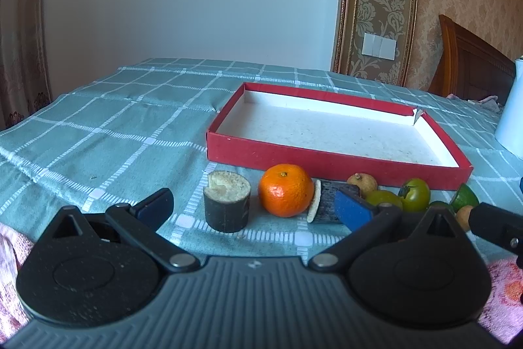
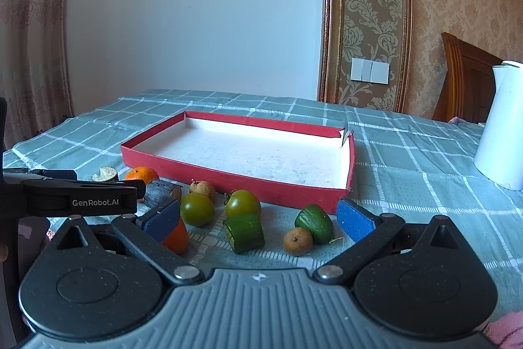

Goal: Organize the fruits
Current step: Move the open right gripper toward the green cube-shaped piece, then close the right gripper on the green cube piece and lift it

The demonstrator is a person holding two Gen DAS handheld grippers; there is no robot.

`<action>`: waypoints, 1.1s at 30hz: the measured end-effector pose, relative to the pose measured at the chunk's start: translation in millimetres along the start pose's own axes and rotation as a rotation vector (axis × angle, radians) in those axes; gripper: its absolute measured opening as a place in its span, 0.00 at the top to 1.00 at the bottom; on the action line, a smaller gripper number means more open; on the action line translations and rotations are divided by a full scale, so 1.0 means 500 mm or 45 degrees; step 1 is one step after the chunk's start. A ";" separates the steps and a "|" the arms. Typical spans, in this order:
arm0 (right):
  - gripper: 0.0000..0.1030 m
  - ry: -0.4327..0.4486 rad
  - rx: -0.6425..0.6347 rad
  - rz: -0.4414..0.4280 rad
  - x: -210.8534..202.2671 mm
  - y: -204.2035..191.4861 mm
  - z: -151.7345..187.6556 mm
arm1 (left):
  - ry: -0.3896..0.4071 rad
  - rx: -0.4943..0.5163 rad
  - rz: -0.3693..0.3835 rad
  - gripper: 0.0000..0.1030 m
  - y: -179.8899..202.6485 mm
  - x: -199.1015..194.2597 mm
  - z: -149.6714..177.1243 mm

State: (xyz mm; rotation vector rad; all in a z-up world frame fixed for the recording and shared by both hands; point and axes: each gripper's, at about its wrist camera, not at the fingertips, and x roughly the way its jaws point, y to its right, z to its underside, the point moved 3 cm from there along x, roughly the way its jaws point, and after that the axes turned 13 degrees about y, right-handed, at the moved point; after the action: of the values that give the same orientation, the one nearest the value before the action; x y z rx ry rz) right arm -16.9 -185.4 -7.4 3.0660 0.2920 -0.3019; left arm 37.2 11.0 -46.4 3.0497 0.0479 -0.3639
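A shallow red box with a white floor lies bare on the checked cloth. In front of it runs a row of fruit. My left gripper is open, low over the cloth, framing an upright sugarcane stub and a mandarin; a lying cane piece touches its right finger. My right gripper is open around two green tomatoes, cucumber chunks and a longan. An orange piece sits by its left finger.
A white kettle stands at the right on the green checked tablecloth. A wooden chair back rises behind the table's far right edge. The left gripper's body juts into the right wrist view. Pink fabric lies nearest me.
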 end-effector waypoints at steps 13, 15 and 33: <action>0.20 -0.112 -0.027 -0.032 0.045 0.002 0.011 | -0.011 -0.026 0.013 0.00 -0.005 0.001 0.000; 0.31 -0.119 -0.023 -0.049 0.049 0.002 0.009 | -0.015 -0.032 0.018 0.00 -0.006 0.002 0.000; 0.58 -0.274 -0.082 -0.136 0.117 -0.012 0.033 | -0.033 -0.055 0.043 0.00 -0.007 0.005 0.002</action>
State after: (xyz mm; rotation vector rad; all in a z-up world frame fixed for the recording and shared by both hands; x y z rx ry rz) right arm 35.2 -170.1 -35.5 2.9259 0.4454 -0.6096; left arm 39.0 14.5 -47.9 2.9985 0.0024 -0.3949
